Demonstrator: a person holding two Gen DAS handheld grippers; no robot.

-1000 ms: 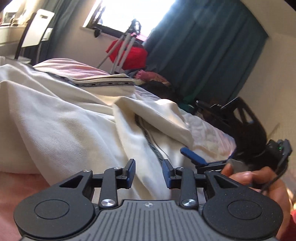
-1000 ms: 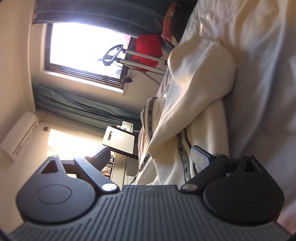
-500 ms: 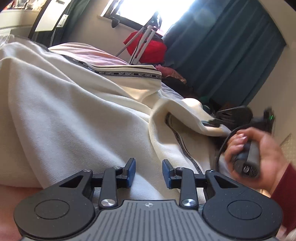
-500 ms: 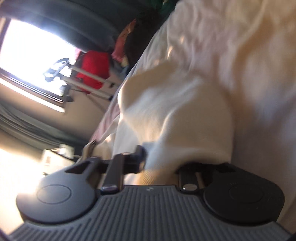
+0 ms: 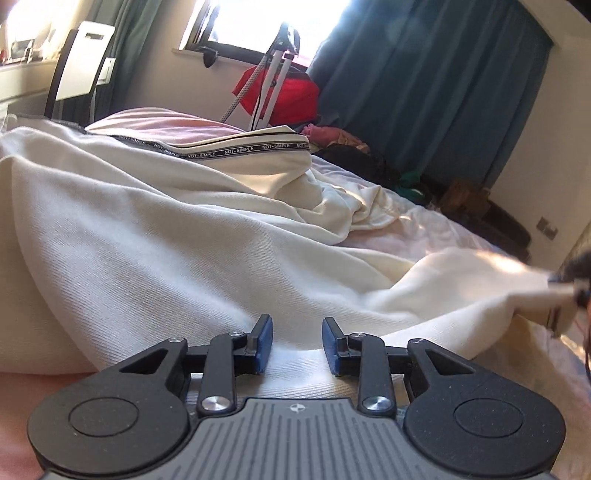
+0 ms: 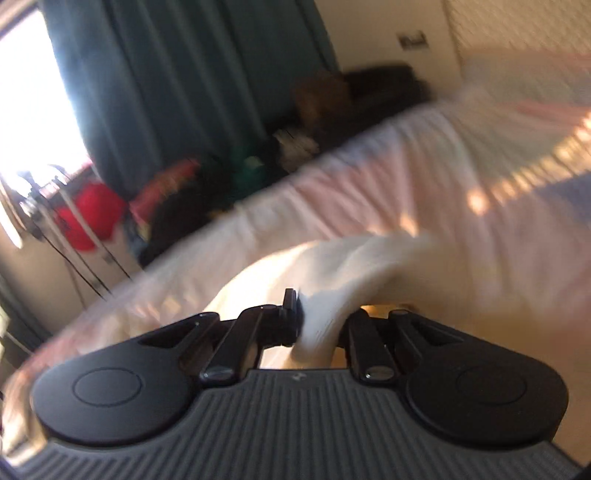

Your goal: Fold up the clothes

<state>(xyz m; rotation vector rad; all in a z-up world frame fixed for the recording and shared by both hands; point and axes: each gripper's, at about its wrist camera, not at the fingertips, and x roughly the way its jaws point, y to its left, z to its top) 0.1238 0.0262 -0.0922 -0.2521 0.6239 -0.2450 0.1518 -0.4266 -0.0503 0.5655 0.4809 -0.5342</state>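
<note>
the left gripper [image 5: 297,345] sits low over the cream garment [image 5: 155,251], its blue pads [image 5: 264,343] still apart and drawing together; cloth lies under and between them, but the pads do not press on it. the fabric runs from right under these fingers outward in broad ridges, and a fold of it stretches off to the right of the left gripper, pulled into a taut, blurred point at the frame's edge.

in the right wrist view the right gripper [image 6: 321,325] is pressed together on a bunch of that cream garment [image 6: 332,269]; the cloth wells up between the black fingers and drapes away ahead and to the right. this view is smeared by motion, so finer detail cannot be told.

beyond the left gripper, past the ridges, lies the garment's waistband [image 5: 255,147] with a dark printed strip. the whole garment rests on the bed [image 5: 436,232], whose pale pink sheet shows ahead and to the right. farther off stand a red bag [image 5: 291,96] with white poles leaning before it, blue curtains [image 5: 436,92] to the right, a bright window [image 5: 258,22] above, and a white chair [image 5: 85,62] far left.
</note>
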